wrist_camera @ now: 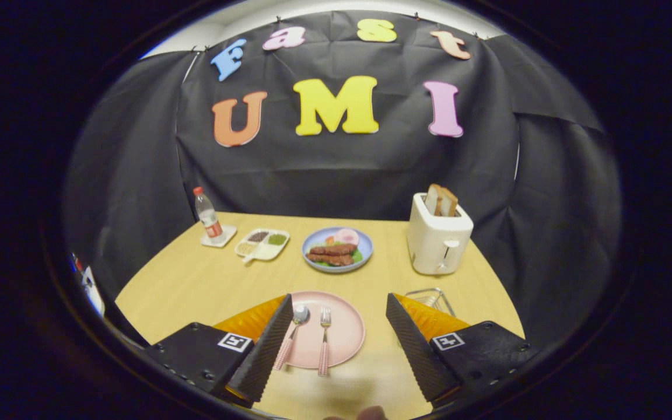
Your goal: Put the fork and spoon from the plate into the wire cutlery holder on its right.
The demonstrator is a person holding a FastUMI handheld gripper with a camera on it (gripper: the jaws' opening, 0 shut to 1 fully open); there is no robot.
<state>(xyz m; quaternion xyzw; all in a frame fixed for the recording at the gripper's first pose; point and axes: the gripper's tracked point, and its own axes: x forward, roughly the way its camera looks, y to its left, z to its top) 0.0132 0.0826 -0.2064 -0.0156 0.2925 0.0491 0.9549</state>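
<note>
The gripper (339,344) hangs with fingers spread wide, holding nothing; on the round pink plate (345,326) between them, the pink-handled fork (324,344) and spoon (292,338) lie handles toward it, the clear wire cutlery holder (432,298) just right of that plate

Pretty evenly lit from overhead, the wooden surface (196,280) comes out bright and warm with no harsh glare. A soft shadow sits on it just in front of the pink plate (345,332), between the wide-open jaws of the gripper (339,344). Fisheye bends the surface's edges hard. Things beyond the plate, like the toaster (438,242), look slightly soft.
</note>
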